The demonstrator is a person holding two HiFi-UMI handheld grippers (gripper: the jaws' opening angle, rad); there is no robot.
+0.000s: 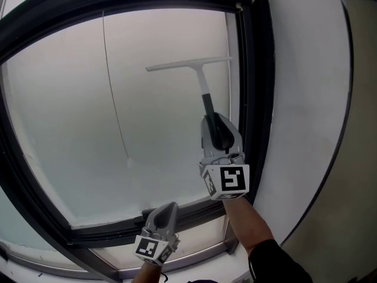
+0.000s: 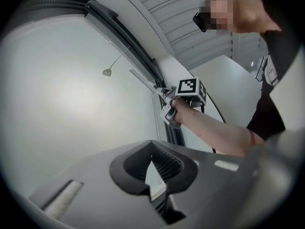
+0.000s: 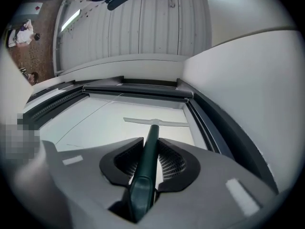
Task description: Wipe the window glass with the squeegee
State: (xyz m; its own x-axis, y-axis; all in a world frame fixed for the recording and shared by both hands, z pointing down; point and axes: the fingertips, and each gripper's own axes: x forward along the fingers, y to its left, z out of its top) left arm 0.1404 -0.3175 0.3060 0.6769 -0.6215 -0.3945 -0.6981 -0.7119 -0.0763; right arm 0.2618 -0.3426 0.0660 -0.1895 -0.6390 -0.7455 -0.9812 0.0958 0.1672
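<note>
The squeegee (image 1: 189,65) lies with its white blade flat against the frosted window glass (image 1: 88,128), high on the right side of the pane. Its dark handle (image 1: 209,107) runs down into my right gripper (image 1: 219,131), which is shut on it. In the right gripper view the green handle (image 3: 145,175) sits between the jaws, with the blade (image 3: 155,122) level ahead. My left gripper (image 1: 166,212) hangs low by the bottom frame, shut and holding nothing. The left gripper view shows its jaws (image 2: 153,168) closed, and the right gripper (image 2: 167,97) up at the pane.
A dark window frame (image 1: 254,99) borders the glass close to the blade's right end. A thin blind cord with a small pull (image 1: 128,163) hangs in front of the pane's middle. A white wall (image 1: 306,111) stands to the right. The sill (image 1: 194,249) runs below.
</note>
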